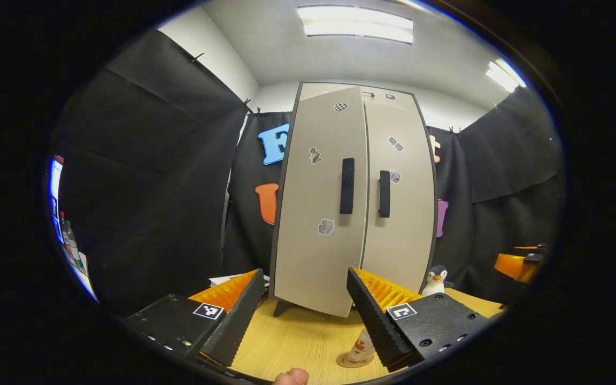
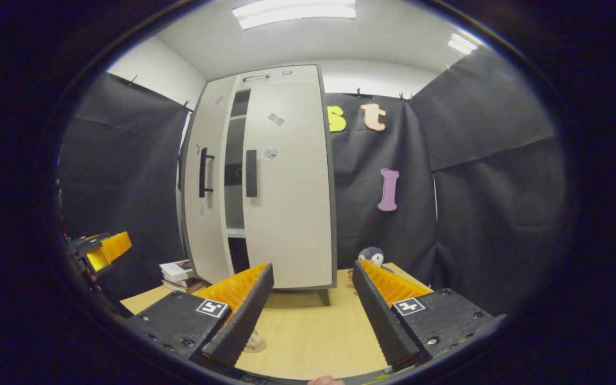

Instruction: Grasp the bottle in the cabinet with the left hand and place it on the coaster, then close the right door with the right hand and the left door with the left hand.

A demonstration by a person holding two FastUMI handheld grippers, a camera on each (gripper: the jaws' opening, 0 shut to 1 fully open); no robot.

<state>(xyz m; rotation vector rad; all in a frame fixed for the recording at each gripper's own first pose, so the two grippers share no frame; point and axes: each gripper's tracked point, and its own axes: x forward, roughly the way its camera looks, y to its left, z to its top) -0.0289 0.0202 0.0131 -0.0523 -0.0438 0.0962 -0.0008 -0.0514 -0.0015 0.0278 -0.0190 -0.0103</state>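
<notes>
Standing on the wooden table (image 1: 297, 342) is a tall grey cabinet (image 1: 351, 198) with two doors. In the left gripper view, the left door (image 1: 321, 214) sticks out a bit toward the camera, not quite shut, and the right door (image 1: 401, 214) sits flat against the cabinet. Each door has a dark handle near the middle. The left gripper (image 1: 308, 321) has its two fingers spread wide apart, with nothing between them. Low down by its right finger, the bottle (image 1: 362, 346) stands on the round coaster (image 1: 352, 361), just in front of the cabinet. Farther right, a little toy penguin (image 1: 436, 280) sits on the table beside the cabinet, and the other gripper peeks in at the far right edge.

In the right gripper view, the other gripper shows at the far left, then a stack of books (image 2: 177, 274) lies on the table next to the cabinet. A dark gap shows between the two doors, with shelves inside. The right gripper (image 2: 313, 315) is spread wide too, holding nothing.
</notes>
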